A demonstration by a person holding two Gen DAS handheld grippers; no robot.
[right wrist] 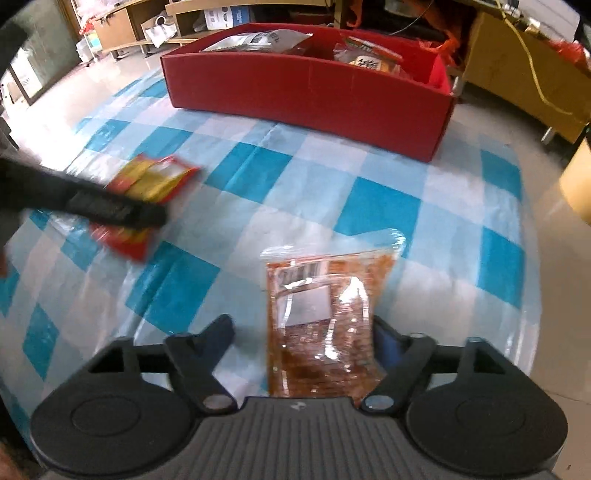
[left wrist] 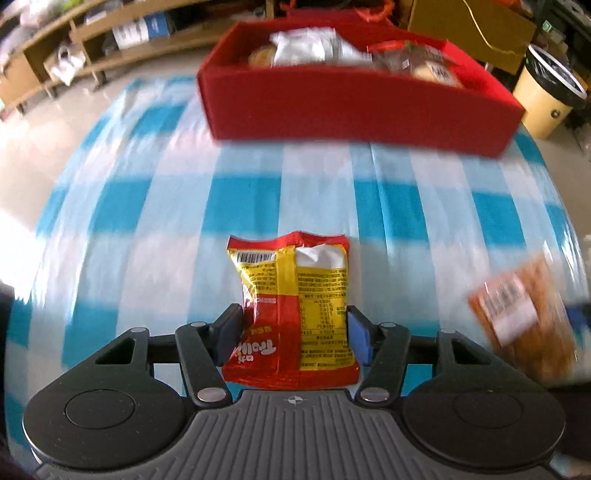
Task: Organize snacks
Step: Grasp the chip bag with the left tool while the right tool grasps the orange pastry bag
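My left gripper [left wrist: 293, 332] is shut on a red and yellow snack packet [left wrist: 295, 291], its pads pressing both sides, above the blue checked tablecloth [left wrist: 147, 206]. The same packet [right wrist: 147, 188] and the left gripper's fingers [right wrist: 110, 208] show blurred in the right wrist view. My right gripper [right wrist: 301, 343] is open around a clear packet of orange snacks [right wrist: 325, 317]; the right finger touches it and the left finger stands apart. That packet also shows blurred in the left wrist view [left wrist: 524, 317]. A red box [left wrist: 351, 107] holding several snack packets sits at the table's far side [right wrist: 306, 96].
Beyond the table are wooden shelves [left wrist: 55, 48], a cardboard box [left wrist: 476, 26] and a cream bin [left wrist: 546, 92] on the floor. The table's right edge [right wrist: 532, 258] is close to the right gripper.
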